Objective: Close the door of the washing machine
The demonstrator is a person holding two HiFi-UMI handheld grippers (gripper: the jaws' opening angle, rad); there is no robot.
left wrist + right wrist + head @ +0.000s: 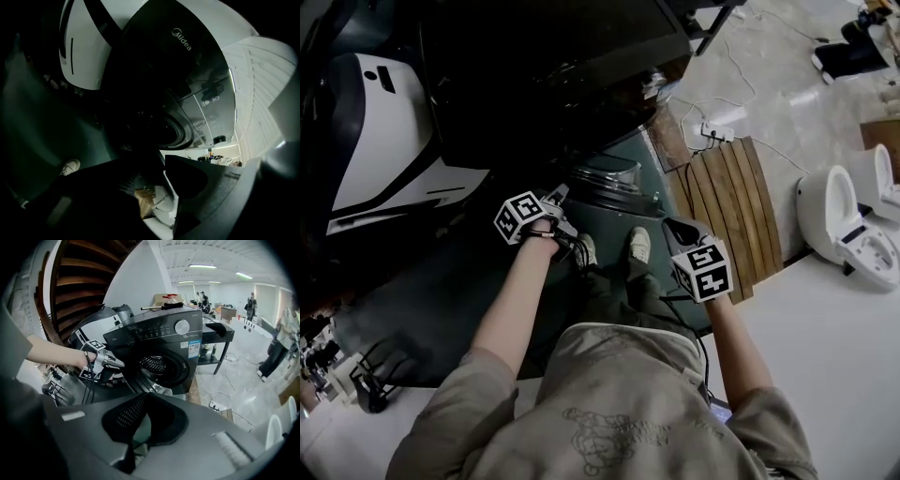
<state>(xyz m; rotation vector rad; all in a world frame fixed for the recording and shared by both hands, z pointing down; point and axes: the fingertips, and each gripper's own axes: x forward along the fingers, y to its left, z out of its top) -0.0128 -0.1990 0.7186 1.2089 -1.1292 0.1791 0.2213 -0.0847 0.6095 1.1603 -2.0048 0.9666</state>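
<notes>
A dark front-loading washing machine (161, 341) stands in front of me, its round opening (157, 364) uncovered. Its door (609, 178) is swung out towards me, and the glass bowl (157, 389) shows low in the right gripper view. My left gripper (560, 199) is by the door's outer edge, its fingers drawn to a point with nothing between them; I cannot tell whether it touches the door. The left gripper view is very dark and shows the machine's front (180, 42). My right gripper (675, 228) hangs back to the right, tips together on nothing.
A slatted wooden board (731, 206) lies on the floor right of the machine, and a power strip (717, 131) beyond it. White toilets (848, 220) stand at the far right. A white appliance (384, 141) is on the left. My shoes (639, 244) are just before the door.
</notes>
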